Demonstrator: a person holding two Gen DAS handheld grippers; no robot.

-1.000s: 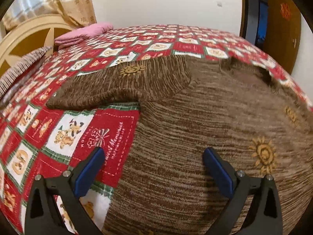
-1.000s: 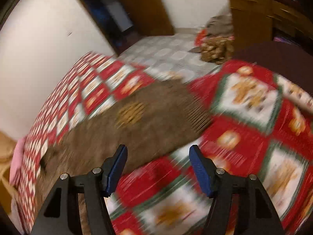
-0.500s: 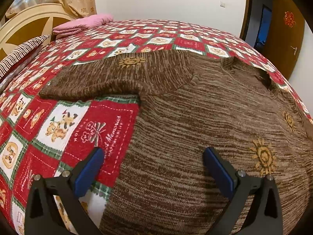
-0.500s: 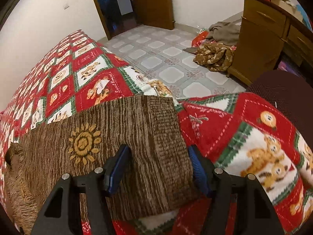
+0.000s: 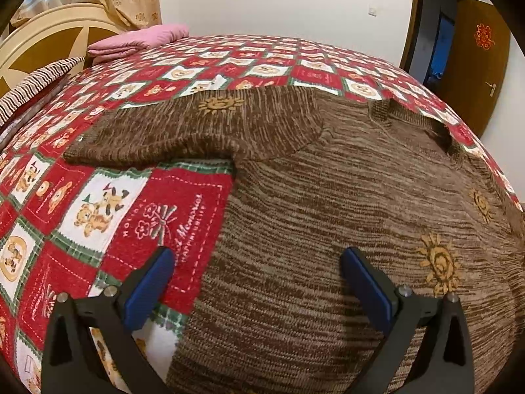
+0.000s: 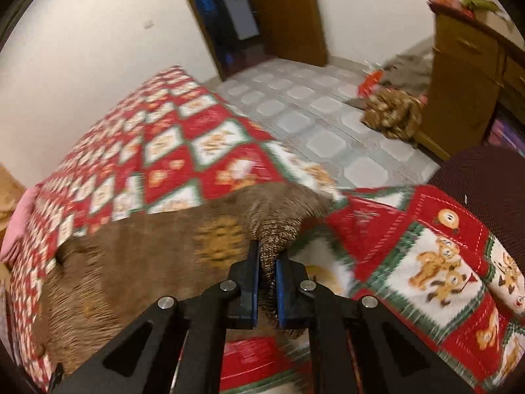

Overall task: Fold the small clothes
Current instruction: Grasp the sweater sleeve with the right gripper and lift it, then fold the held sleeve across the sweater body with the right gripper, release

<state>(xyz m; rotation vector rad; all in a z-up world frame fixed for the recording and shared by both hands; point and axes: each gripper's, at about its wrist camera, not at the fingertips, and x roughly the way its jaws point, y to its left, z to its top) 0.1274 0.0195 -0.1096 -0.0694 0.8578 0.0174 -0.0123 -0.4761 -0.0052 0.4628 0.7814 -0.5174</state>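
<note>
Right tongs [image 6: 267, 262] pinch sweater [image 5: 328, 229] sleeve; left tongs [image 5: 256, 282] spread over its hem | sweater flat on bed [image 5: 98, 216] | step: first sleeve fold | next: you carry the sleeve across the body, likely.

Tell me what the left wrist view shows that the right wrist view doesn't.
Only the left wrist view: the open left gripper over the sweater's body, the far sleeve, the headboard.
Only the right wrist view: the right gripper shut on the sleeve end, the tiled floor, a cabinet.
Both: the brown sweater, the red quilt, the pink pillow.
</note>
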